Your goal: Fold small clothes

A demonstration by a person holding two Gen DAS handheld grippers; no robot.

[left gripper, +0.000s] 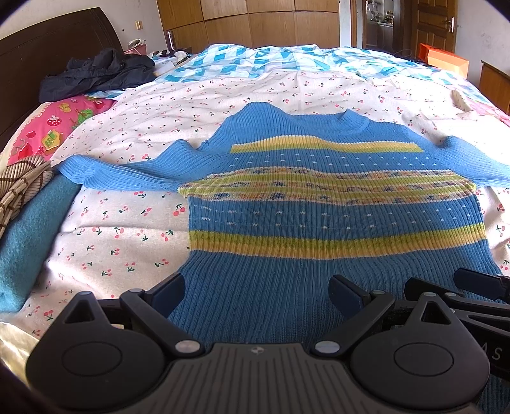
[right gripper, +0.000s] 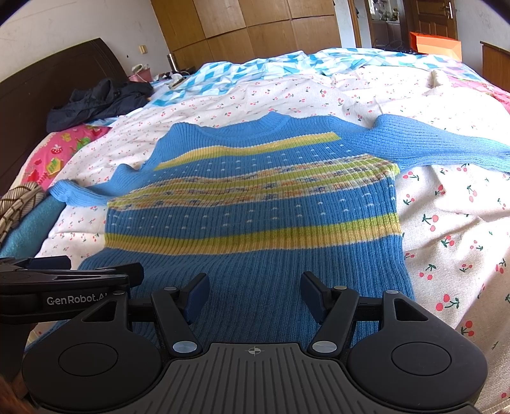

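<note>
A small blue knit sweater (left gripper: pixel 318 203) with yellow-green stripes lies flat, front up, on the cherry-print sheet (left gripper: pixel 127 229), sleeves spread to both sides, collar far from me. It also shows in the right wrist view (right gripper: pixel 255 203). My left gripper (left gripper: pixel 258 294) is open and empty over the sweater's hem, toward its left side. My right gripper (right gripper: pixel 255 294) is open and empty over the hem, right of the left one. The right gripper shows at the right edge of the left wrist view (left gripper: pixel 459 286); the left gripper shows at the left of the right wrist view (right gripper: pixel 63 280).
A teal blanket (left gripper: pixel 28 242) and a striped cloth (left gripper: pixel 19 188) lie at the left bed edge. A pink pillow (left gripper: pixel 57 130), a dark jacket (left gripper: pixel 98 71) and a headboard (left gripper: pixel 47 44) are at far left. A blue-checked quilt (left gripper: pixel 271 62) lies beyond; wardrobe (left gripper: pixel 255 22) behind.
</note>
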